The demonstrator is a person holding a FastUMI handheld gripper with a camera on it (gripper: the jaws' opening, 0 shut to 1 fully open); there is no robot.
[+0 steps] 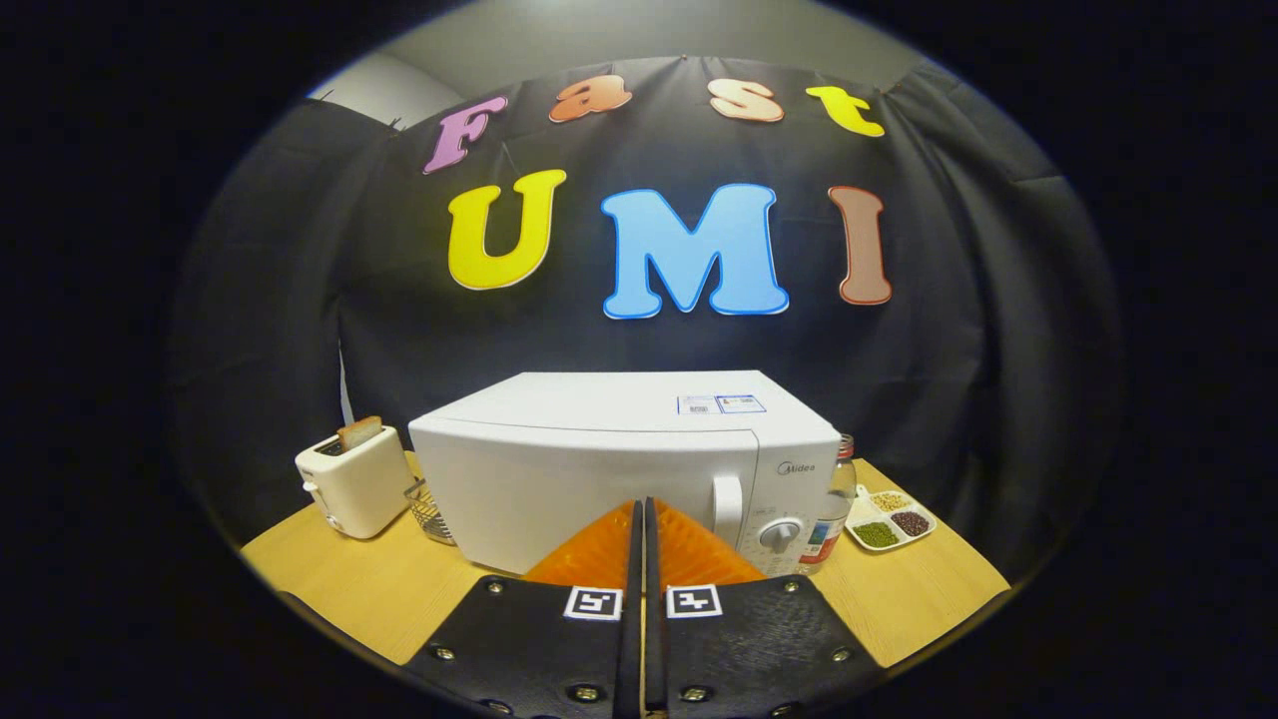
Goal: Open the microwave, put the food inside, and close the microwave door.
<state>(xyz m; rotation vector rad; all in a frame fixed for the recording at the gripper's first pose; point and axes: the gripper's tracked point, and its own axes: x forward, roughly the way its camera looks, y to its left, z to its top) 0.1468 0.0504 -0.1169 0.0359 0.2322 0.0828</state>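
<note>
**Facing the shut microwave, tool pressed together and empty**

Facing the microwave (624, 469) square on, the tool (639, 511) is seen with its two orange fingers (594, 554) pressed flat together, no gap left between them and nothing held. The microwave stands on the tabletop (379, 589) straight ahead, beyond the fingertips, and its door is shut, so the opening step is judged not yet begun.

The relation that matters is sideways: the door handle (728, 507) lies just to the right of the fingertips, beside the control knob (781, 534). The handle is a vertical bar, its long axis upright, so the fingers would need to be parted and brought right, with one finger passed behind the bar. The door is judged to hinge on the left, away from the handle, though the hinge itself cannot be made out.

A toaster (351, 481) with a slice of bread (358, 432) standing in it is seen left of the microwave, with a small wire basket (429, 509) between the two. A bottle (834, 504) stands just beside the right wall of the microwave, and a divided dish (892, 519) of beans lies further right. Which item counts as the food cannot be told for certain.
</note>
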